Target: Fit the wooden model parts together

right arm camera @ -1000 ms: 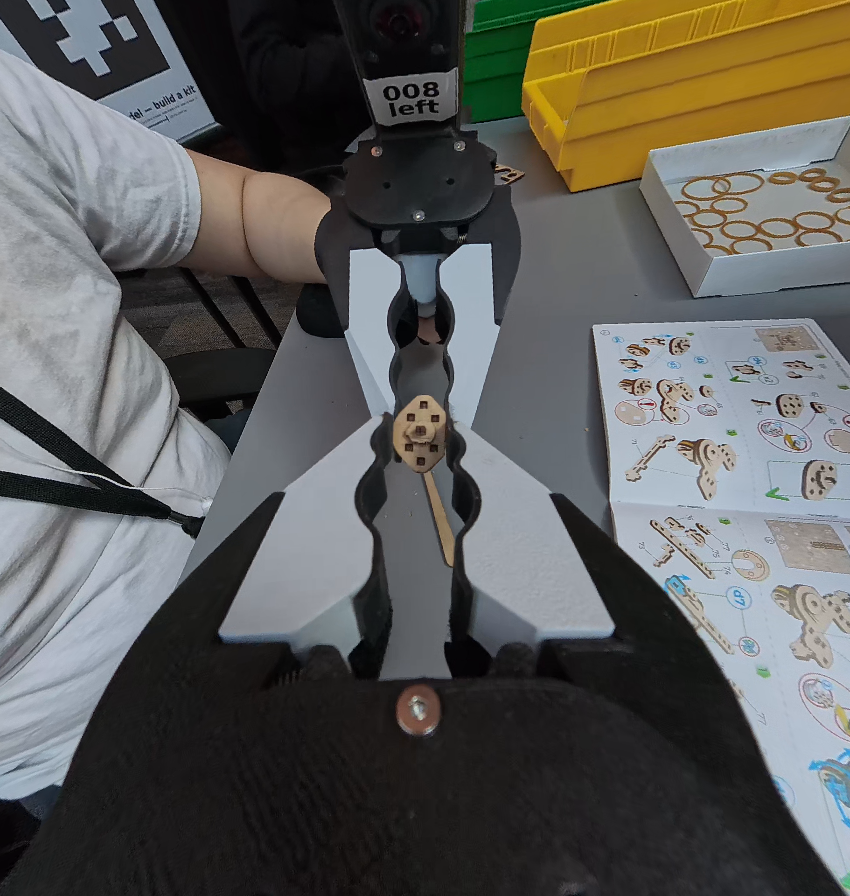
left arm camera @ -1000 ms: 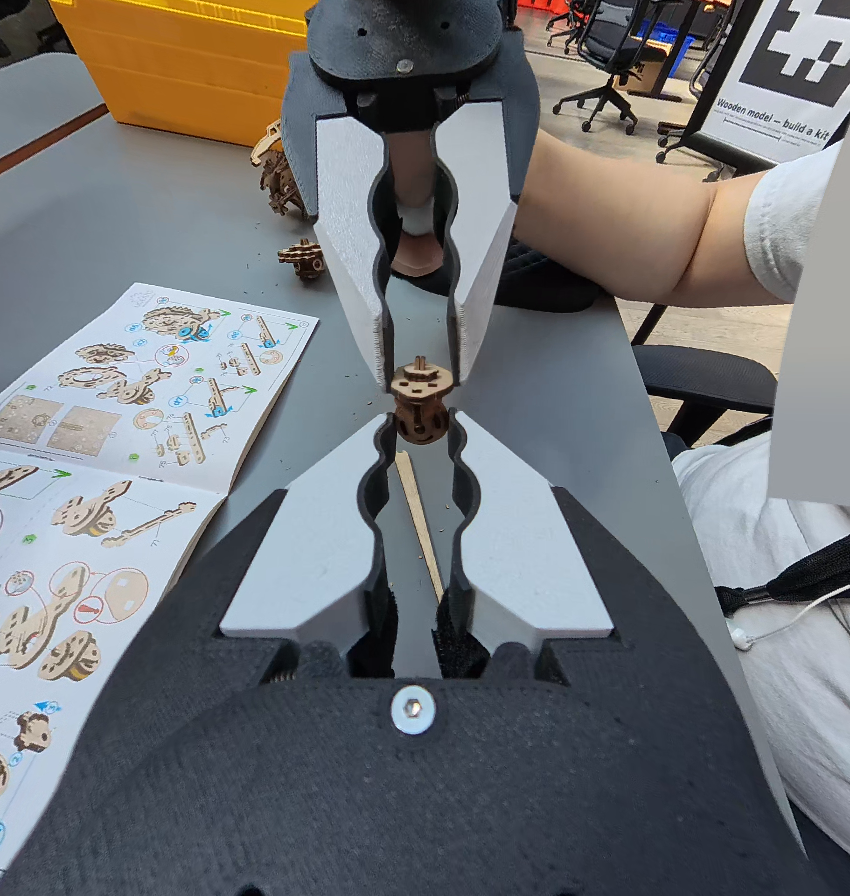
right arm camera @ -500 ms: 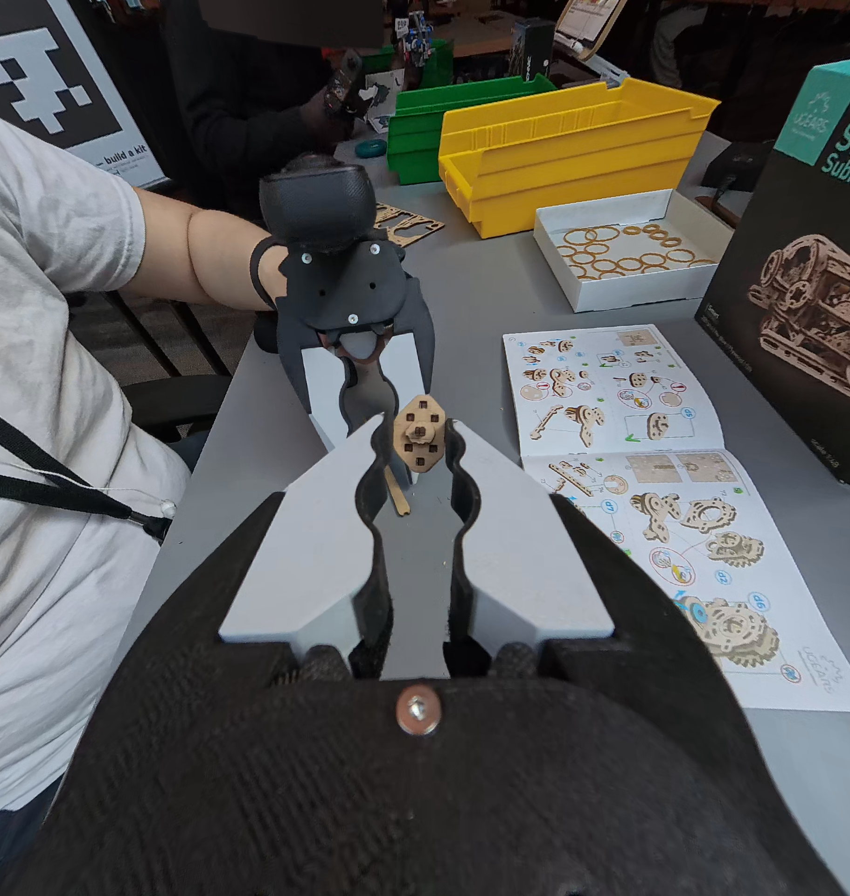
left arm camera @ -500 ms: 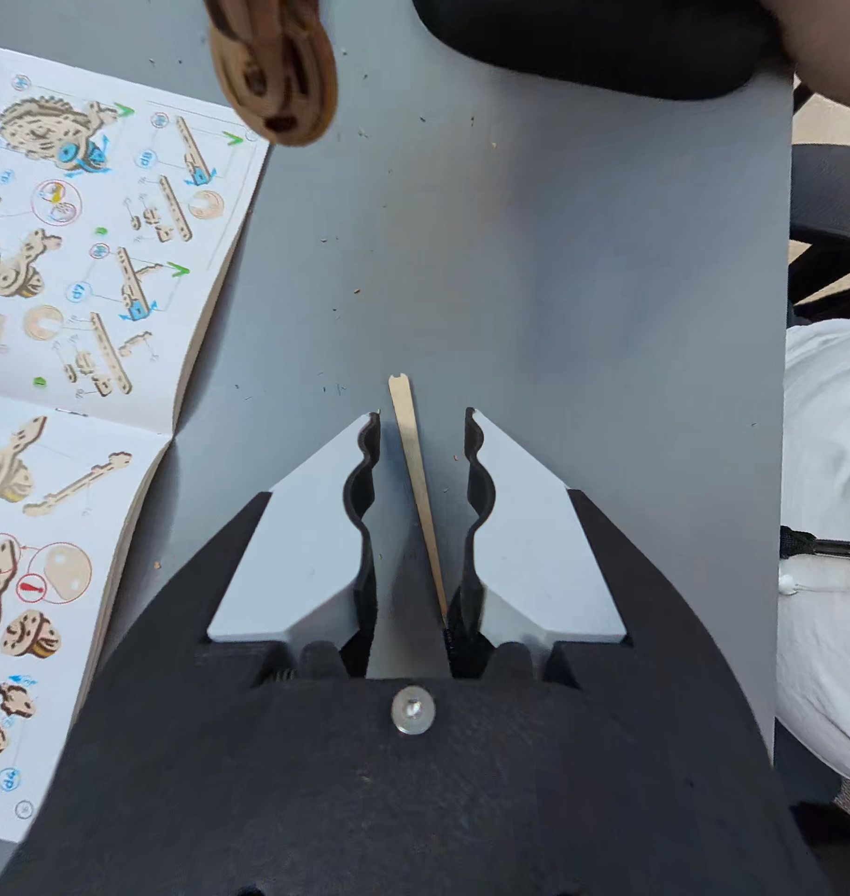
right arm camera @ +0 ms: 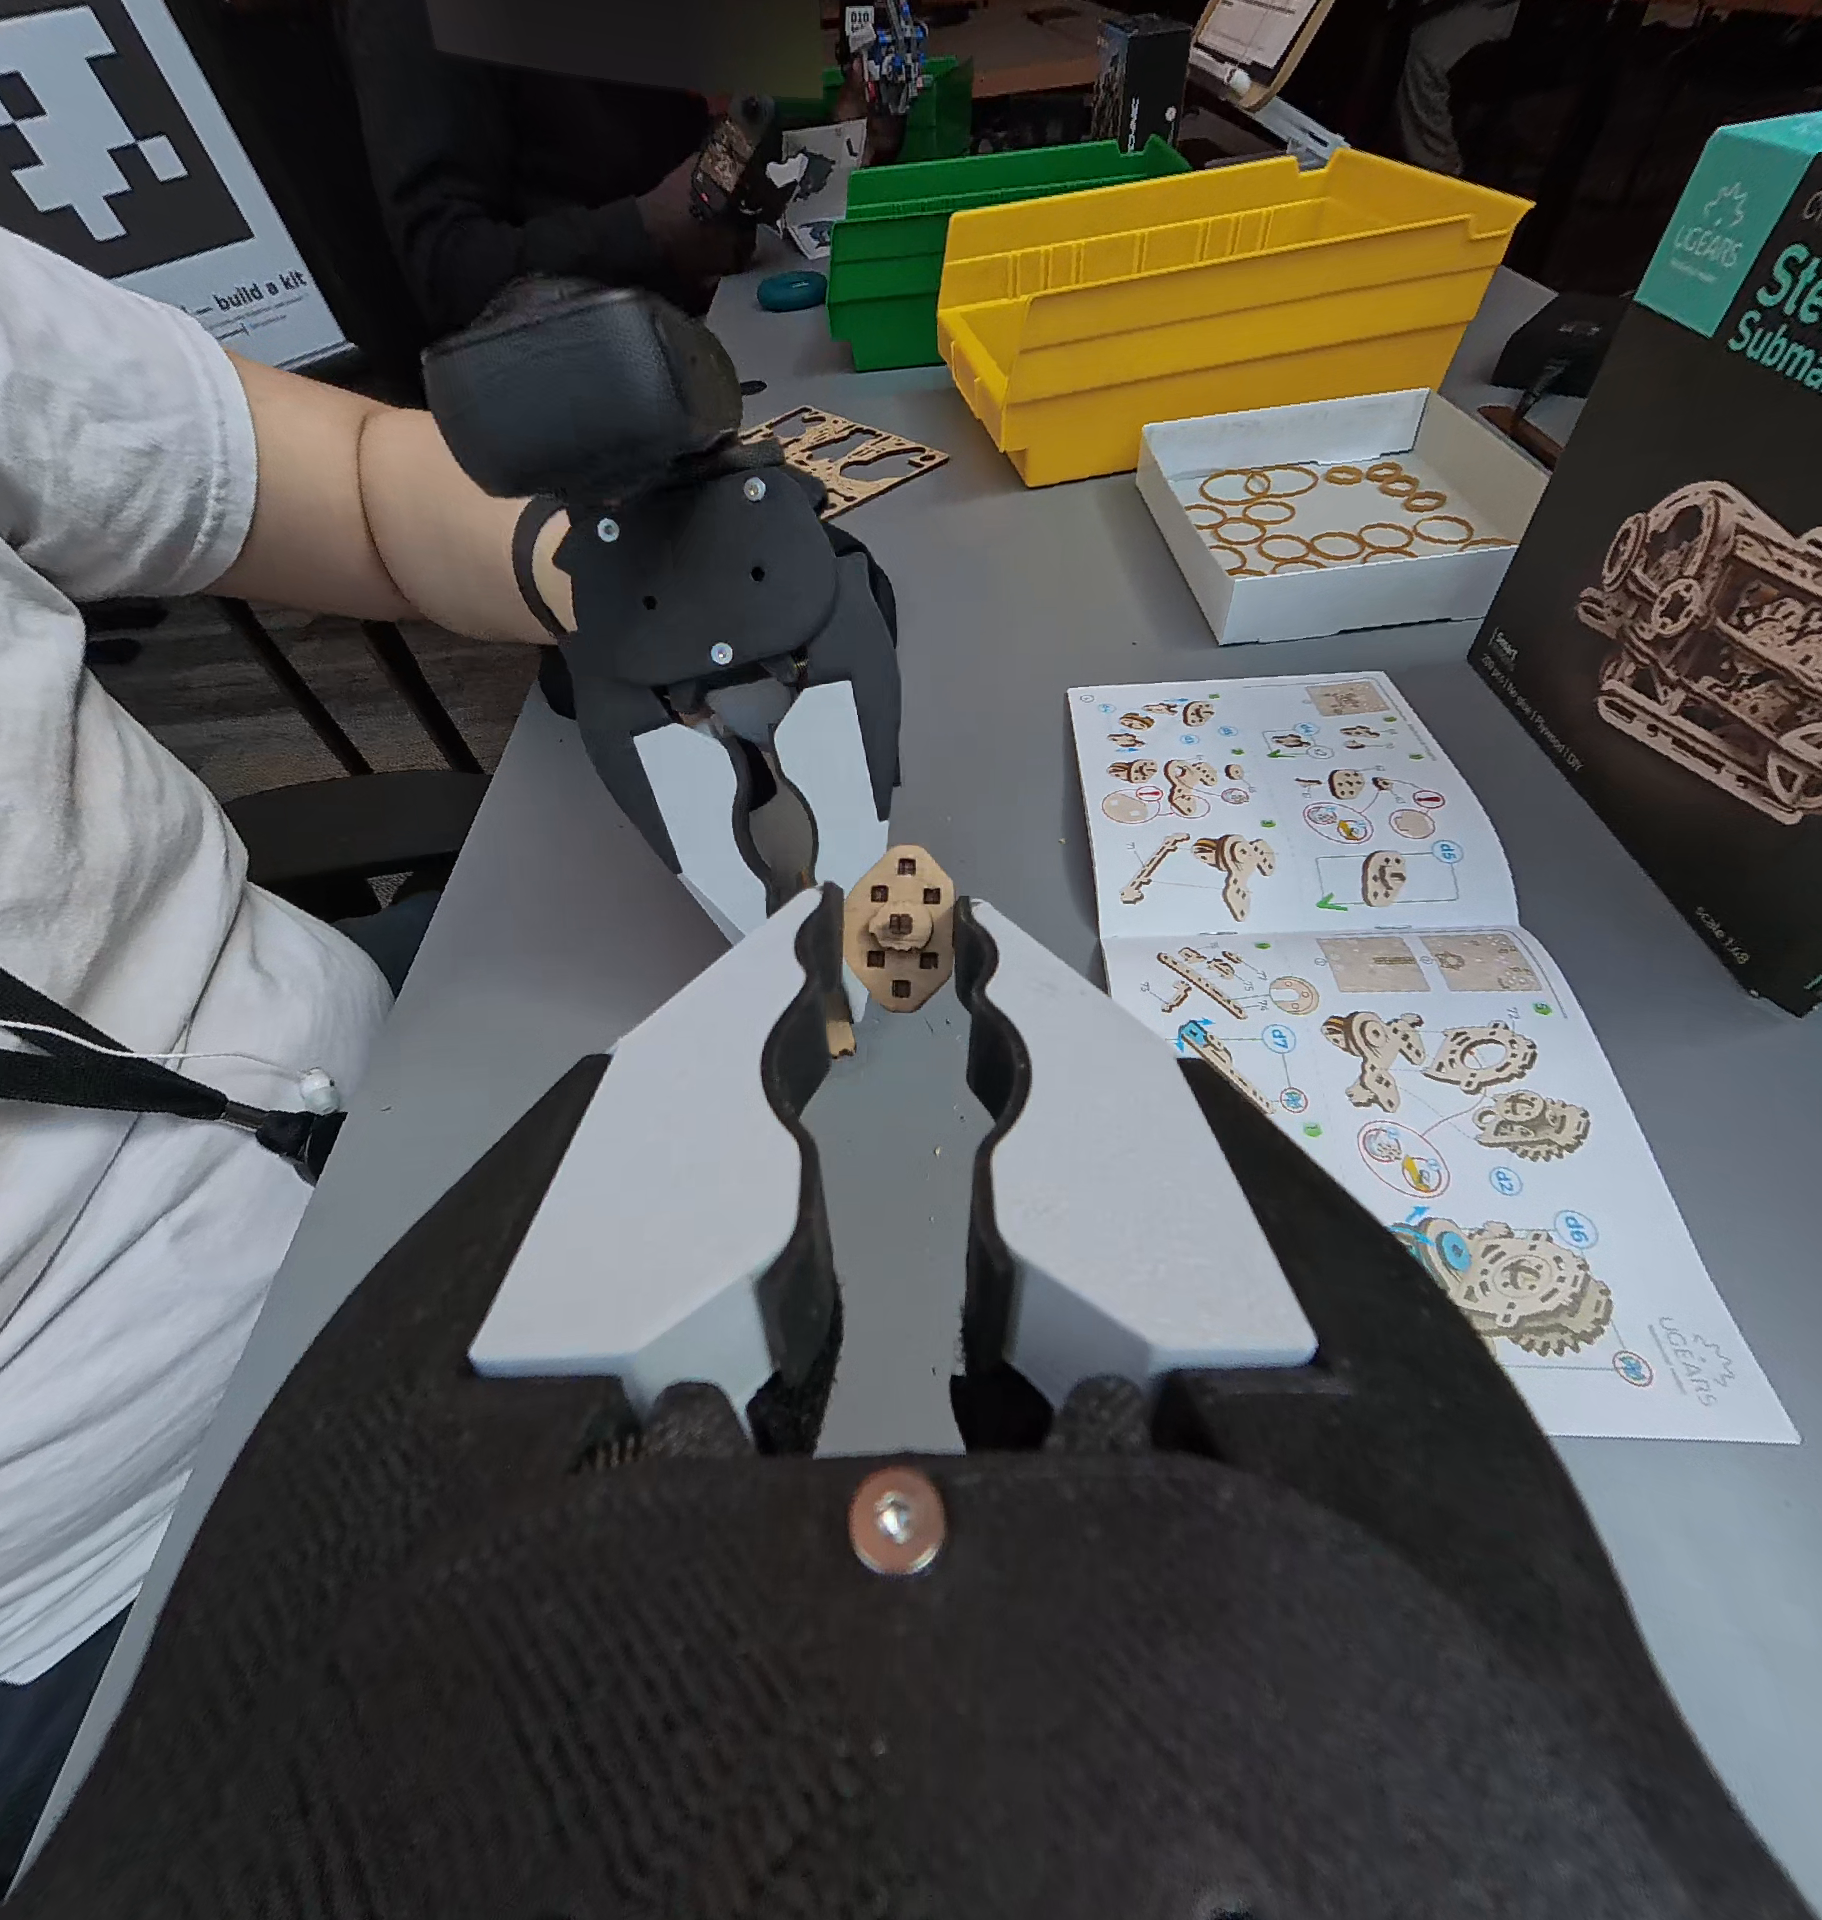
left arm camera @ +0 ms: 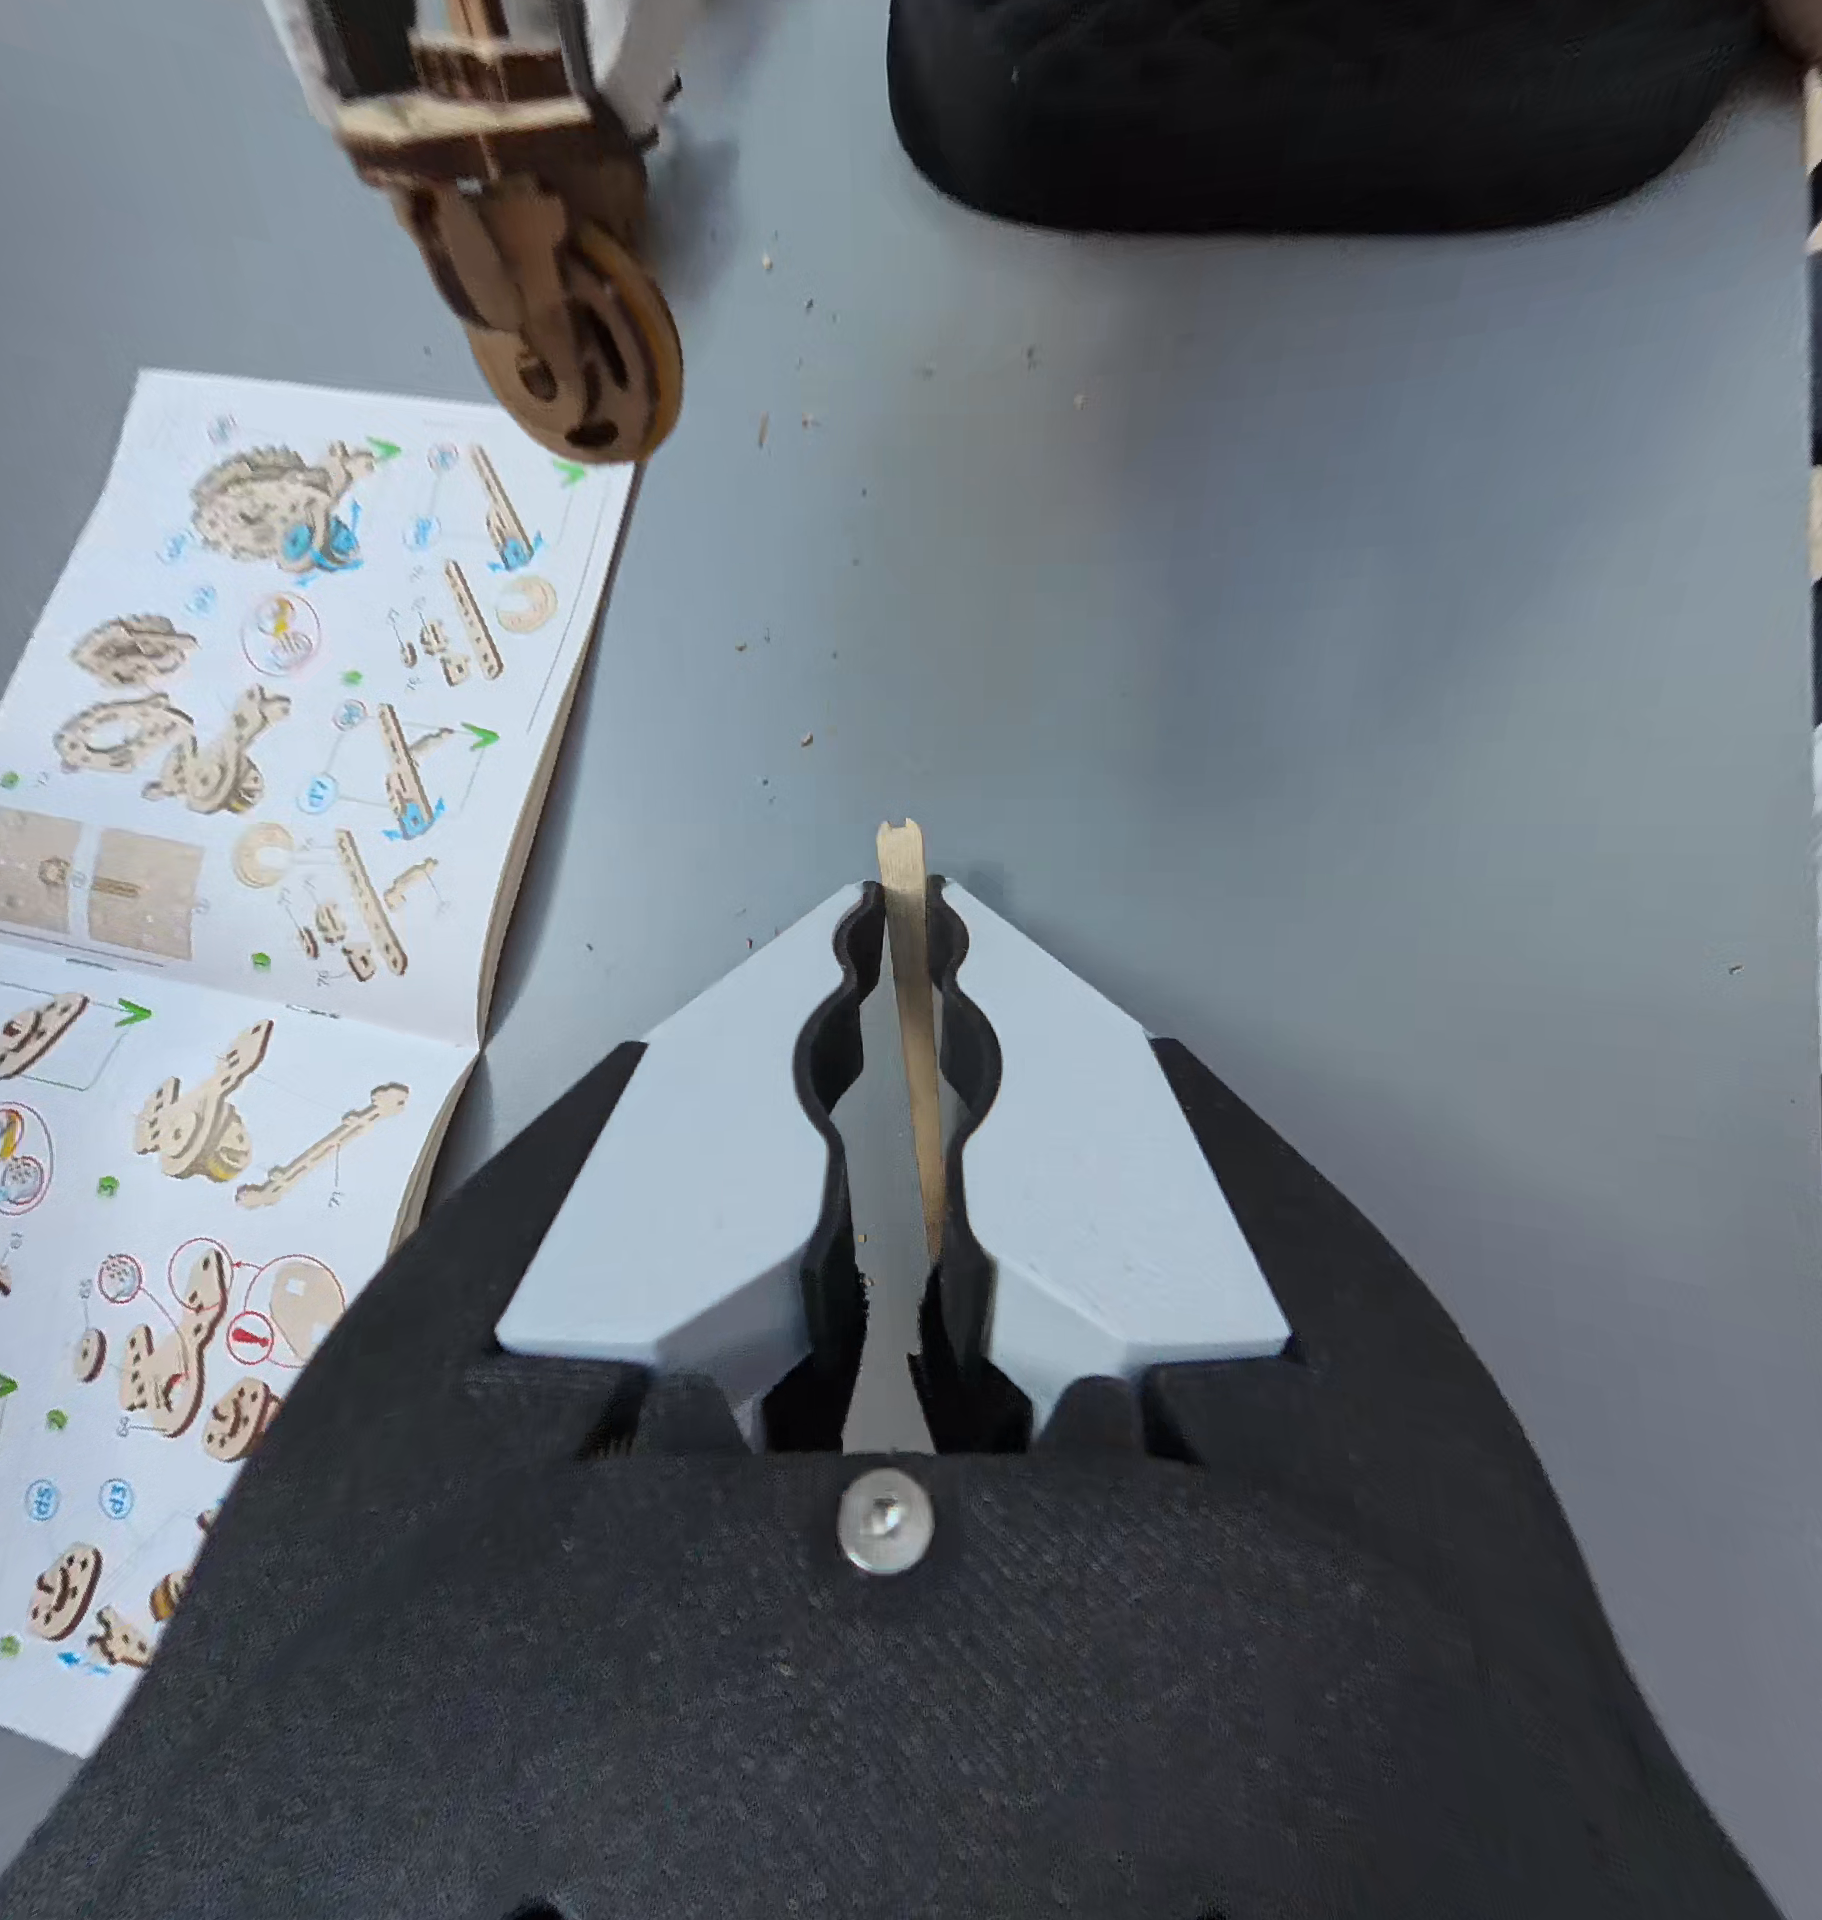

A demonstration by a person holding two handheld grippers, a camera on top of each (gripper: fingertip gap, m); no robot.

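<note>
Left wrist view: our left gripper clamps a wooden strip; right gripper pinches the wooden hub, instruction booklet beside us.

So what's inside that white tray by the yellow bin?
The white tray holds loose tan rings of several sizes, spread over its floor. The near wall hides the front strip of the floor, so anything lying there can't be seen.
</note>
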